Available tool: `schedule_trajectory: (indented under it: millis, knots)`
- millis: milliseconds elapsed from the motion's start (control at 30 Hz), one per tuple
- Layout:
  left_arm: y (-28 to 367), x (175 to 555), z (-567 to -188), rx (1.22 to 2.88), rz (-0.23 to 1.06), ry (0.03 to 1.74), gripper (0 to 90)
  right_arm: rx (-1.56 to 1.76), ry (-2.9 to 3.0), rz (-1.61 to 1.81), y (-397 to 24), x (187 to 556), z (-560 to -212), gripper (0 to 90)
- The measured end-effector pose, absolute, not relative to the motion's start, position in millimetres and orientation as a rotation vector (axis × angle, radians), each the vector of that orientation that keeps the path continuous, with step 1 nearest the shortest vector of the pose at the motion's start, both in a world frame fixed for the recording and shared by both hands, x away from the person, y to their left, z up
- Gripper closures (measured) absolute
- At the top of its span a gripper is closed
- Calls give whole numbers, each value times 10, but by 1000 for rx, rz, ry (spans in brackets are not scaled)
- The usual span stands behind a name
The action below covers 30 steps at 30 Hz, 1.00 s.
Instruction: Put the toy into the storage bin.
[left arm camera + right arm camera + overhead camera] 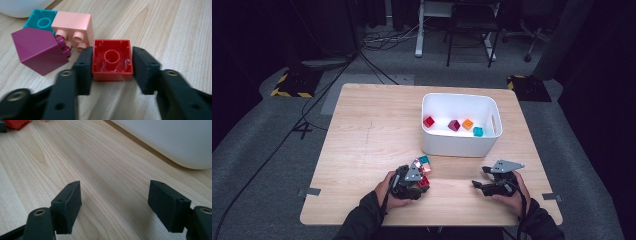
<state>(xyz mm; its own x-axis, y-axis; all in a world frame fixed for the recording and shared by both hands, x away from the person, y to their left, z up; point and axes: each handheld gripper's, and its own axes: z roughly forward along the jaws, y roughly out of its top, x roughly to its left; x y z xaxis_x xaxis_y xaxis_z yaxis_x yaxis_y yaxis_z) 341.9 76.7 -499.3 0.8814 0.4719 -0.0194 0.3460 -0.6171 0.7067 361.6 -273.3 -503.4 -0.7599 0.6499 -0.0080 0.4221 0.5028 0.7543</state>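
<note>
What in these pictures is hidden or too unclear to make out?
- High view: the red block is mostly hidden under the left hand-held gripper and its grey plate.
- Left gripper view: the teal block is partly covered by the pink block and purple block.
- Right gripper view: the white bin is cut off by the frame's edge.

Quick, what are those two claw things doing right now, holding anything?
Left gripper: fingers closed on the red block, which sits on the table.
Right gripper: fingers open, holding nothing, above bare wood.
</note>
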Motion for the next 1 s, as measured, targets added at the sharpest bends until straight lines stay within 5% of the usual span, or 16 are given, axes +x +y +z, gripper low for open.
schedule_trajectory:
  millis: [1000]
  knots:
    - [1486, 3570, -4644, 2157, 329, 723, 590, 873, 2476, 1121, -2728, 3603, -5029, 271]
